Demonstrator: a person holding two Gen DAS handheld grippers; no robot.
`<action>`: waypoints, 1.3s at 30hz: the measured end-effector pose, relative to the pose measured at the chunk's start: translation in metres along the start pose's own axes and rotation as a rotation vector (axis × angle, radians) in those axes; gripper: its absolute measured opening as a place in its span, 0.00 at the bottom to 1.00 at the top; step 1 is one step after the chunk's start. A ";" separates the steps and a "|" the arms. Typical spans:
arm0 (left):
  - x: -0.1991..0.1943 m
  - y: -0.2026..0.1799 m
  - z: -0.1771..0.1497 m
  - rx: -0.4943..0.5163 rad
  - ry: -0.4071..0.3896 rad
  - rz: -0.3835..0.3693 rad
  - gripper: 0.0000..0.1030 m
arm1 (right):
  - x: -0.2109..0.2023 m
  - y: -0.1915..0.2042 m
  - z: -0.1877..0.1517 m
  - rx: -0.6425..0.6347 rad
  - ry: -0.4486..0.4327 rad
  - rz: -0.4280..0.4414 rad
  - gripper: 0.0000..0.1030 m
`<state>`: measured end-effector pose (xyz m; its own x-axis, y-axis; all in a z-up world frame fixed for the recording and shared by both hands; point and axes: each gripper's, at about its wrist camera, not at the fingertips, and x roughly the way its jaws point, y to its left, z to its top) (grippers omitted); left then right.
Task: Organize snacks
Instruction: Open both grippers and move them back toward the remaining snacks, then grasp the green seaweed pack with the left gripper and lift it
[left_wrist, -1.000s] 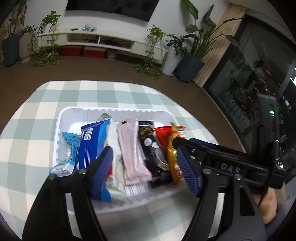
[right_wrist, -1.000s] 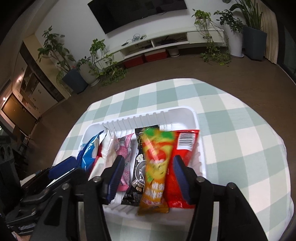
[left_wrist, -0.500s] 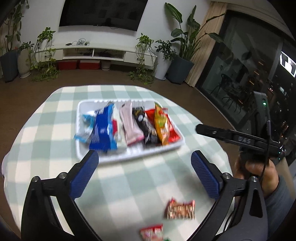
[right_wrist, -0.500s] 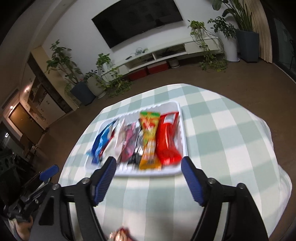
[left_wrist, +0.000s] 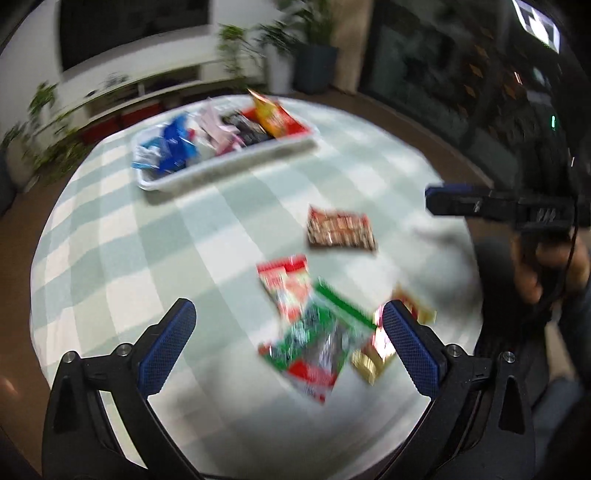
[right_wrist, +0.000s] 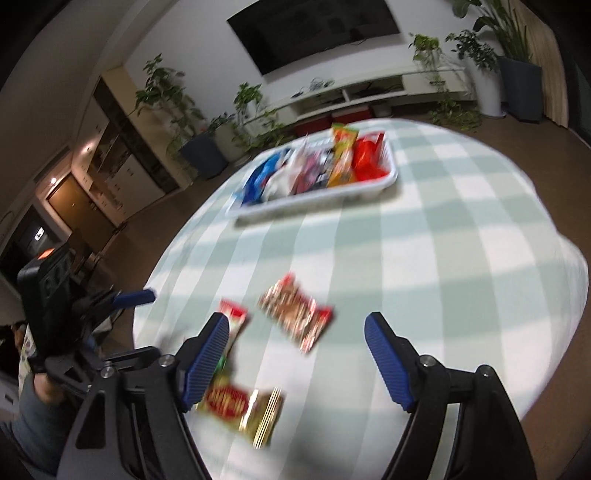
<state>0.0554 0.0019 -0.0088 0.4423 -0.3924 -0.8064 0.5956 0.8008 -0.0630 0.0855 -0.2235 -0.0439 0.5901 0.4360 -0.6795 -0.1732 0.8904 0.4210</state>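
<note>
Right wrist view shows the right claw (right_wrist: 295, 354) wide and empty above the brown snack packet (right_wrist: 295, 316) on the counter (right_wrist: 461, 258); left claw (left_wrist: 288, 347) also wide; judged best: lower squarely, pinch its middle, carry to tray (right_wrist: 314, 199).

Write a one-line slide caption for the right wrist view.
Open right gripper above loose snack packets on the checked tablecloth, with the filled white tray beyond.

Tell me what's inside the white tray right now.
The white tray holds packets standing side by side: blue, white and pink ones, a dark one, an orange-yellow packet and a red packet. Anything beneath them is covered, and blur hides labels.
</note>
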 end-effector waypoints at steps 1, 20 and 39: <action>0.001 -0.003 -0.003 0.026 0.010 0.000 0.99 | -0.001 0.001 -0.005 0.002 0.006 0.004 0.76; 0.055 -0.025 -0.002 0.280 0.195 -0.065 0.68 | 0.003 0.019 -0.037 -0.015 0.057 0.030 0.76; 0.060 -0.024 -0.005 0.184 0.238 -0.134 0.28 | 0.005 0.025 -0.042 -0.039 0.073 0.025 0.76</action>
<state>0.0641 -0.0387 -0.0587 0.1958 -0.3550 -0.9142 0.7588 0.6453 -0.0881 0.0513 -0.1936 -0.0623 0.5261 0.4655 -0.7117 -0.2190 0.8828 0.4155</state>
